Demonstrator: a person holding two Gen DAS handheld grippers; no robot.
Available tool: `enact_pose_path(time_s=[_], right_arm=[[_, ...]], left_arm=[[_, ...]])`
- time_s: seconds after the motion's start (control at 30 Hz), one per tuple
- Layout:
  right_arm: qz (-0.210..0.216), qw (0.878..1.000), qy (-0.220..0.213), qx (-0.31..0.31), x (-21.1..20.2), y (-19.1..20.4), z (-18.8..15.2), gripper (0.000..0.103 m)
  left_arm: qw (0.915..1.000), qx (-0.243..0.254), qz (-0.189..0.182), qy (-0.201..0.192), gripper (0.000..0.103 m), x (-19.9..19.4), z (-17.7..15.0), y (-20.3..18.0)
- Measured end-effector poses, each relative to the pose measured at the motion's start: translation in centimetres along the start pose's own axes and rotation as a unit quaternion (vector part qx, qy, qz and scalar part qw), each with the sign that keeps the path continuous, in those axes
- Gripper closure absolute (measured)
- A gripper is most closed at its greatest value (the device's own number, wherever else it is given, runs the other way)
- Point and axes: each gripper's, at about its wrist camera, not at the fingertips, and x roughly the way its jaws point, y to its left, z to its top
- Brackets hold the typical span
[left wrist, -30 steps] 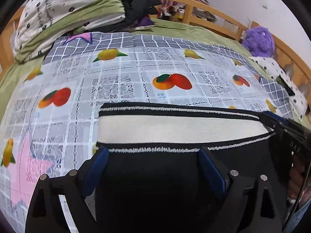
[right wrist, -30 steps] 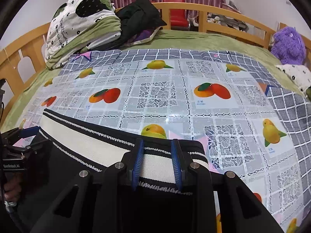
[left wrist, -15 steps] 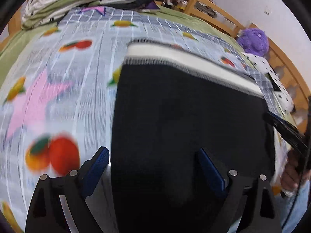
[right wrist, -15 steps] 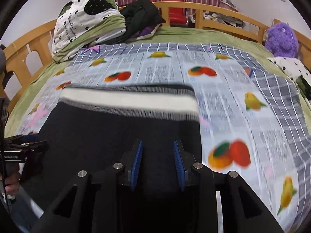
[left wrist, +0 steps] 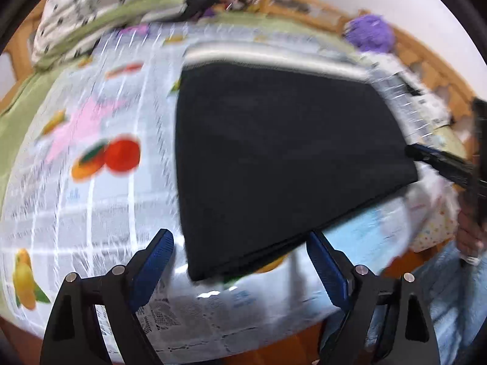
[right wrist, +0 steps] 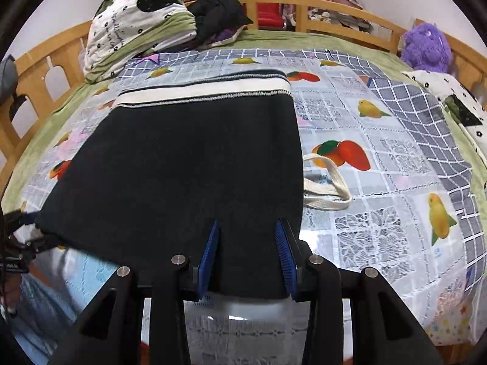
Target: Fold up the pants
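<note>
Black pants (right wrist: 188, 164) lie folded flat on the fruit-print sheet, their cream waistband (right wrist: 201, 89) at the far end. My right gripper (right wrist: 247, 257) hovers over the near right corner. Its jaws are opening, with black cloth showing between the blue pads (right wrist: 208, 255), which do not press on it. In the blurred left wrist view the pants (left wrist: 274, 152) fill the middle. My left gripper (left wrist: 240, 255) stands wide, closing slightly, with the near left corner of the cloth between its fingers, untouched. The right gripper (left wrist: 441, 164) shows at the pants' right edge.
A cream strap loop (right wrist: 328, 188) lies just right of the pants. Piled bedding (right wrist: 137, 21) and dark clothes (right wrist: 216, 9) sit at the far left, and a purple plush toy (right wrist: 426, 48) at the far right. A wooden rail (right wrist: 334, 6) rings the bed. A hand (left wrist: 468, 234) holds the right gripper.
Both grippers have drawn back from the waistband toward the near end of the pants. The waistband now lies far off. The right jaws have spread wider.
</note>
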Motion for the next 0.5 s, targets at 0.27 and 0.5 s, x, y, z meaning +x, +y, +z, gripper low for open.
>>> enact_pose_path(time_s=[0.27, 0.5], right_arm=[[0.015, 0.995, -0.059, 0.078, -1.4, -4.9, 5.4, 0.051], [0.044, 0.997, 0.006, 0.064, 4.7, -4.9, 12.9, 0.05]], left_arm=[[0.999, -0.008, 0.002, -0.044, 0.014, -0.3, 6.7, 0.4], [0.998, -0.05, 0.015, -0.036, 0.014, 5.2, 13.9, 3.6]])
